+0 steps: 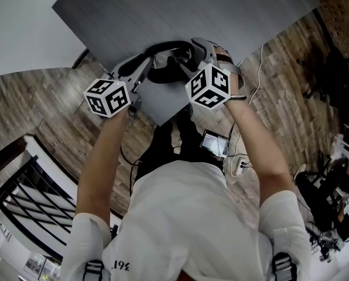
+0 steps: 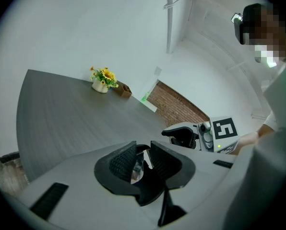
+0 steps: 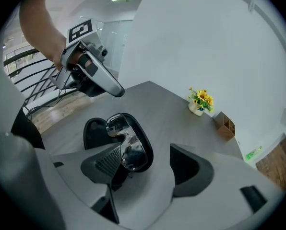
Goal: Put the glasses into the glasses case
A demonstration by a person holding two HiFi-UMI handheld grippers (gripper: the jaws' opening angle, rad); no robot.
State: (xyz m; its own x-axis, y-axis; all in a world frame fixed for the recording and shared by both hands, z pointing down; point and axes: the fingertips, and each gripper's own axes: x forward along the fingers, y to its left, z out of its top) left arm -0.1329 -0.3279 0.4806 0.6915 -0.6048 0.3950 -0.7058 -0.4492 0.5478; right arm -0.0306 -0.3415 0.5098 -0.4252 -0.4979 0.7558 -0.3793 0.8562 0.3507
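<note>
1. The grey table [image 3: 176, 111] spreads out ahead of both claws. Far ahead of the right gripper [image 3: 148, 166], off to its right, a pot of yellow flowers [image 3: 199, 102] and a small wooden box [image 3: 225, 125] stand by a white wall.
2. Behind the claws, past the table corner, lie a wood plank floor [image 1: 45, 116] and a dark railing [image 1: 28, 186].
3. The left gripper [image 2: 143, 153] has its jaws pressed close on the glasses [image 2: 136, 170], with a shiny lens wedged between them.
4. The right gripper's jaws are spread wide and pinch nothing. The glasses sit just ahead of its left jaw, over the open black glasses case [image 3: 92, 128].
5. That left jaw covers the near end of the glasses, so I cannot tell whether they rest in the case or hang above it. In the head view, the gripper bodies hide the jaws and most of the case.
</note>
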